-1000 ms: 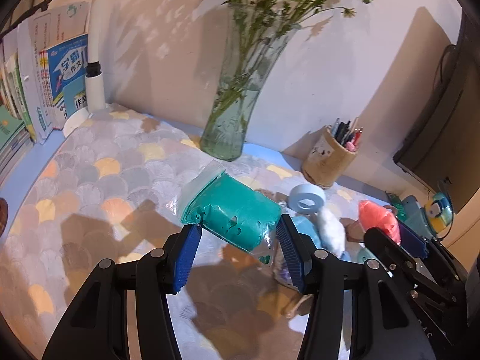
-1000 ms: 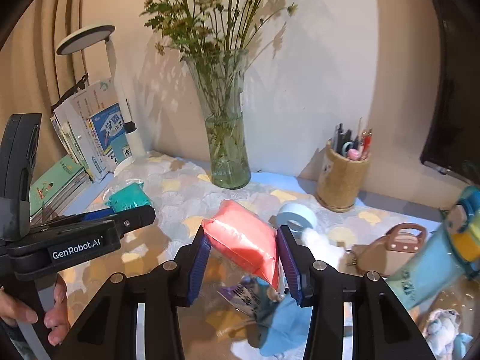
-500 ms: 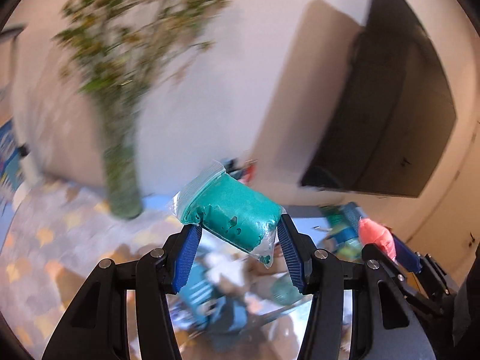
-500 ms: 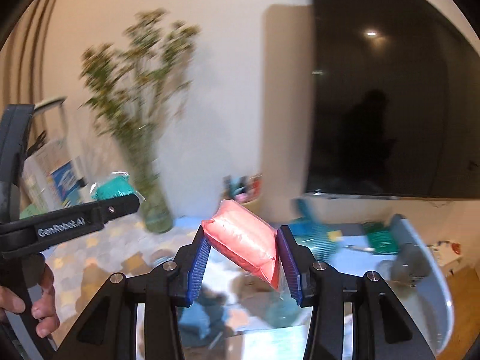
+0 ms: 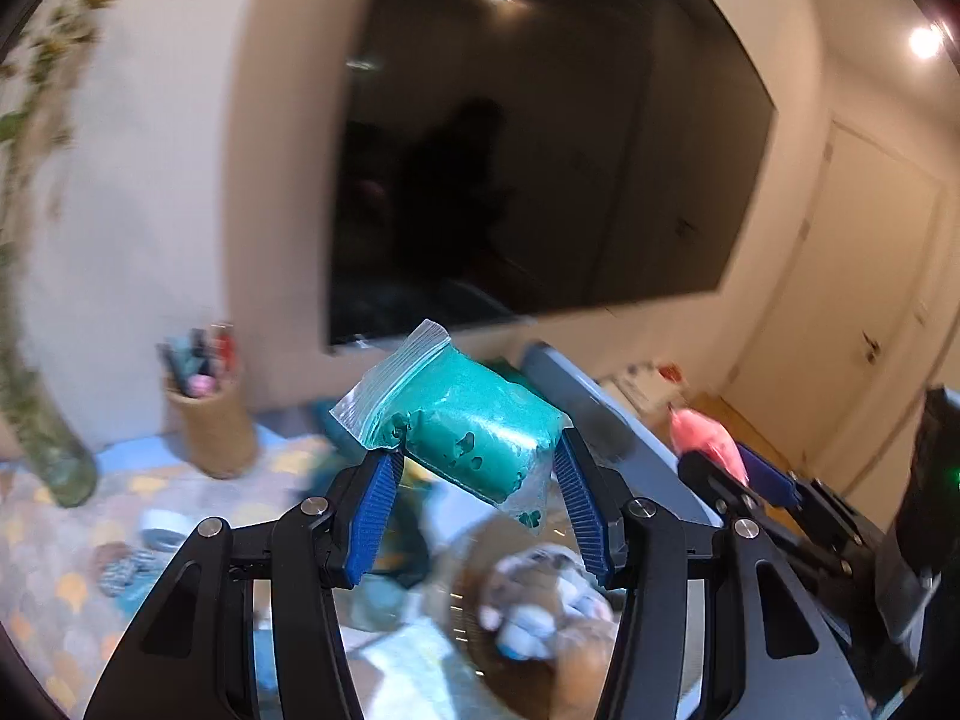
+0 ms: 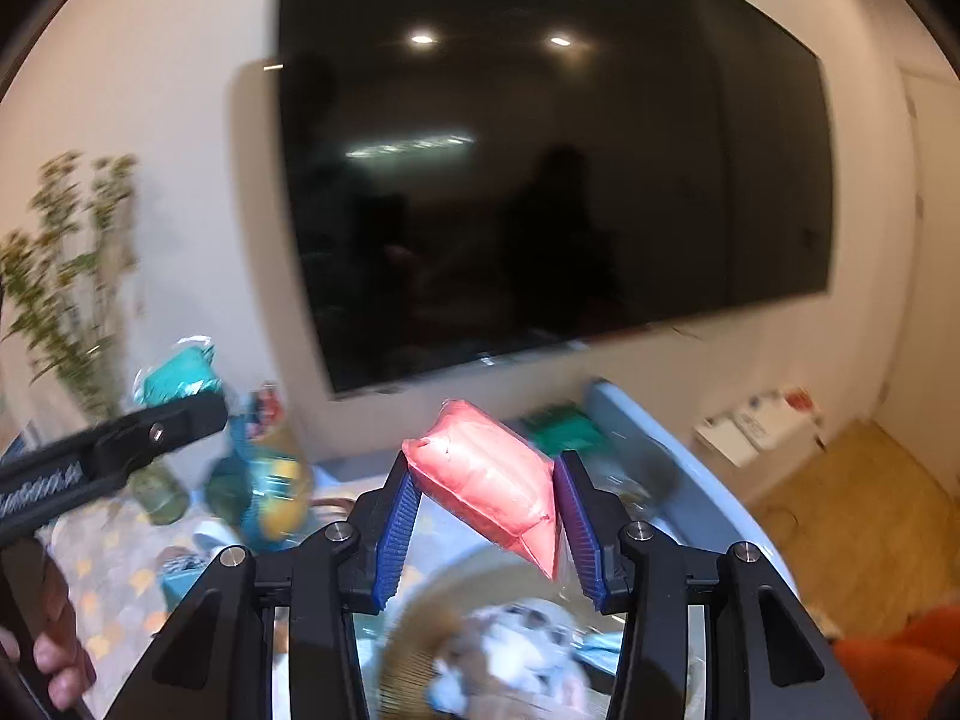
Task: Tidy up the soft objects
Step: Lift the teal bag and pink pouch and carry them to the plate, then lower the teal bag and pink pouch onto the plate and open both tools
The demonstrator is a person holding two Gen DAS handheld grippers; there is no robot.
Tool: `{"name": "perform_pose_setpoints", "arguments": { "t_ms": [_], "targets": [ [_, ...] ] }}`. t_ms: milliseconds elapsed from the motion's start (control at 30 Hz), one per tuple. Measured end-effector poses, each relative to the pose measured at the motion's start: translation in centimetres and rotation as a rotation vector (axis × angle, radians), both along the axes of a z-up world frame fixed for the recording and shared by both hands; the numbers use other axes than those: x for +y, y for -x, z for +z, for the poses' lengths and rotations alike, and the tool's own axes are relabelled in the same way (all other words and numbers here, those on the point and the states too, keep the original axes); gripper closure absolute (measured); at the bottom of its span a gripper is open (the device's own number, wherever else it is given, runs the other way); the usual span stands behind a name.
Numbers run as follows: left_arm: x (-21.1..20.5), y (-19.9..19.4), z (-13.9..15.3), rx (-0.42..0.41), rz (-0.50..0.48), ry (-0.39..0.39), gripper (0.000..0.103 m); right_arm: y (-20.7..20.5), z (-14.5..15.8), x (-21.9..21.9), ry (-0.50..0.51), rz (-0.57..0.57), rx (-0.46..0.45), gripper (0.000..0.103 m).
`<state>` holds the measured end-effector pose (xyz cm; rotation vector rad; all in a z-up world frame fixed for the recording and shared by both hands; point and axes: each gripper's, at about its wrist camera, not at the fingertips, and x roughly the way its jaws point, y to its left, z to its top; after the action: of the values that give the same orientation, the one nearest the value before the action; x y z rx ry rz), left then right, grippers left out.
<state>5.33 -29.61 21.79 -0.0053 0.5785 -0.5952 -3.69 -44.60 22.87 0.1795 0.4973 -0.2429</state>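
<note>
Left hand-held gripper (image 5: 474, 516): clamped on the teal bag (image 5: 474, 438), a clear zip pouch of teal putty pinched between the blue pads and carried in the air above the worktop (image 5: 72, 546).
Right hand-held gripper (image 6: 486, 528): clamped on the pink bag (image 6: 492, 486), which is likewise lifted clear of the worktop; in the left view it shows to the right of the teal bag, apart from it.
Basket (image 6: 420, 624): a round woven basket sits just below both grippers, blurred; pale soft things (image 6: 516, 636) already lie in it, what exactly cannot be told.
Done: both bags are picked up and stand near the basket, and some soft items are already inside.
Left: neither bag is released; both are yet to be lowered into the basket and let go. That the basket is the target is a judgement from its contents.
Still on the worktop: small blurred items at the left, among them a tape roll (image 5: 162, 522) and a dark patterned scrap (image 5: 120, 564); whether any of these count as soft cannot be told.
Not part of the task: vase (image 5: 42, 438), pen cup (image 5: 210, 420), screen (image 6: 540, 180) on the wall.
Progress: likely past the midpoint, with two drops pending.
</note>
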Motion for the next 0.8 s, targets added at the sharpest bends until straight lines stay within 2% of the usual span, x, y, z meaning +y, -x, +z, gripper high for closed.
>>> {"name": "perform_pose_setpoints", "arguments": {
  "t_ms": [167,300,400,533,800],
  "targets": [
    [-4.3,1.1,-2.6,0.033,-0.113,-0.084,0.053,1.3,-2.2,-3.6,-0.028,-0.083,0.066,0.058],
    [-6.7,1.5,-5.7,0.126,-0.178,-0.148,0.053,1.9,-4.1,-4.9,-0.059,-0.106,0.125,0.058],
    [-7.2,1.0,-7.9,0.209,-0.187,-0.175,0.053,2.1,-5.5,-5.3,-0.073,-0.114,0.164,0.058],
    [-7.5,0.8,-9.8,0.274,-0.171,-0.202,0.053,2.2,-6.6,-5.3,-0.082,-0.11,0.192,0.058],
    [-6.9,0.9,-10.0,0.275,-0.15,-0.217,0.053,1.7,-6.8,-5.1,-0.089,-0.108,0.197,0.058]
  ]
}}
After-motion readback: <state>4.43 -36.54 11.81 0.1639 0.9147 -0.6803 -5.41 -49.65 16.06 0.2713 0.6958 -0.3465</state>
